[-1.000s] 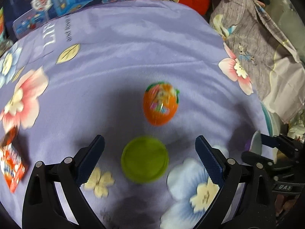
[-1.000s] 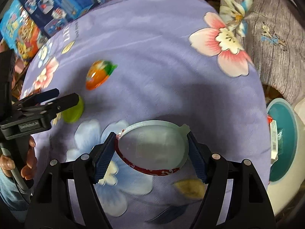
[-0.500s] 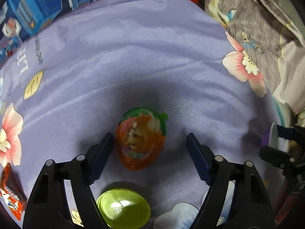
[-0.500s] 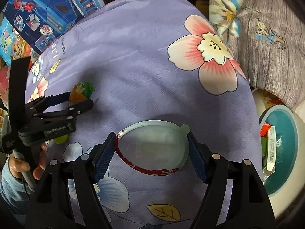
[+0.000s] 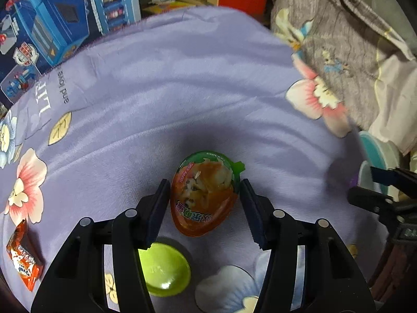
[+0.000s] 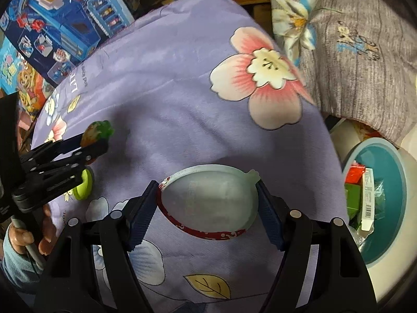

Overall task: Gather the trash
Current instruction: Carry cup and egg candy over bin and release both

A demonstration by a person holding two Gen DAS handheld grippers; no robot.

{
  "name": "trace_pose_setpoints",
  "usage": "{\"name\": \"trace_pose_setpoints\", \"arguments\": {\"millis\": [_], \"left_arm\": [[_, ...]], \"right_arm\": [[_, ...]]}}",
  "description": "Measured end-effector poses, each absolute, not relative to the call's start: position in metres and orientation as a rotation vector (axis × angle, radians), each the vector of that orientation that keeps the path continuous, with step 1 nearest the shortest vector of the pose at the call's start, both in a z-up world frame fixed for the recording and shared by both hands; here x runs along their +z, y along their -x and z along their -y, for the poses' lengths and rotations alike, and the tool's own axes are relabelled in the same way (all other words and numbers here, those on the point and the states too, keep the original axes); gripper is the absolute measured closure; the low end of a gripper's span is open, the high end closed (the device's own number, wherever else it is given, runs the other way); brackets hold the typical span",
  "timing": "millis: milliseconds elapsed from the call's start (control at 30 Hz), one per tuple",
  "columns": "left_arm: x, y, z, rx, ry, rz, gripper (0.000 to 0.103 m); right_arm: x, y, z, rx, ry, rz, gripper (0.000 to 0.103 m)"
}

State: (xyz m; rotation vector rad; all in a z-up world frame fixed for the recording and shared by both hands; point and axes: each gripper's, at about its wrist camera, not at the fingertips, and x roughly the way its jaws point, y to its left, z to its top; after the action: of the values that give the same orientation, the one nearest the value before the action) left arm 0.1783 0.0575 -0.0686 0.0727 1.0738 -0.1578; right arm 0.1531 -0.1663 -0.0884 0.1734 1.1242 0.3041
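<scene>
My left gripper [image 5: 204, 203] has closed on an orange egg-shaped toy capsule with a green rim [image 5: 204, 195], both pads touching its sides on the purple flowered cloth [image 5: 169, 91]. A lime green half shell [image 5: 164, 271] lies just below it. My right gripper [image 6: 208, 203] is shut on a clear egg-shaped plastic lid with a red rim [image 6: 208, 200], held above the cloth. In the right wrist view the left gripper [image 6: 86, 146] and capsule [image 6: 97, 130] show at the left, with the green shell [image 6: 83, 184].
A teal bin [image 6: 391, 161] holding wrappers and boxes stands at the right, off the cloth's edge. An orange snack wrapper [image 5: 23, 258] lies at the left. Blue toy boxes [image 5: 52, 20] line the back; grey flowered fabric [image 5: 338, 39] lies at the right.
My left gripper moved forward past the green shell and closed its fingers on the orange capsule. My right gripper kept hold of the clear lid and shifted slightly toward the bin.
</scene>
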Motion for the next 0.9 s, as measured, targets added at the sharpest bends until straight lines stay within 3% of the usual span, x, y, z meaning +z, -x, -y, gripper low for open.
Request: {"name": "trace_pose_setpoints", "arguments": {"millis": [333, 900], "left_arm": [[-0.041, -0.158, -0.003, -0.280, -0.095, -1.034, 0.047], [-0.038, -0.140, 0.159, -0.515, -0.248, -1.031, 0.047]], "right_arm": [[-0.067, -0.138, 0.222, 0.235, -0.243, -1.042, 0.033], [-0.060, -0.098, 0.382, 0.027, -0.419, -0.934, 0.033]]}}
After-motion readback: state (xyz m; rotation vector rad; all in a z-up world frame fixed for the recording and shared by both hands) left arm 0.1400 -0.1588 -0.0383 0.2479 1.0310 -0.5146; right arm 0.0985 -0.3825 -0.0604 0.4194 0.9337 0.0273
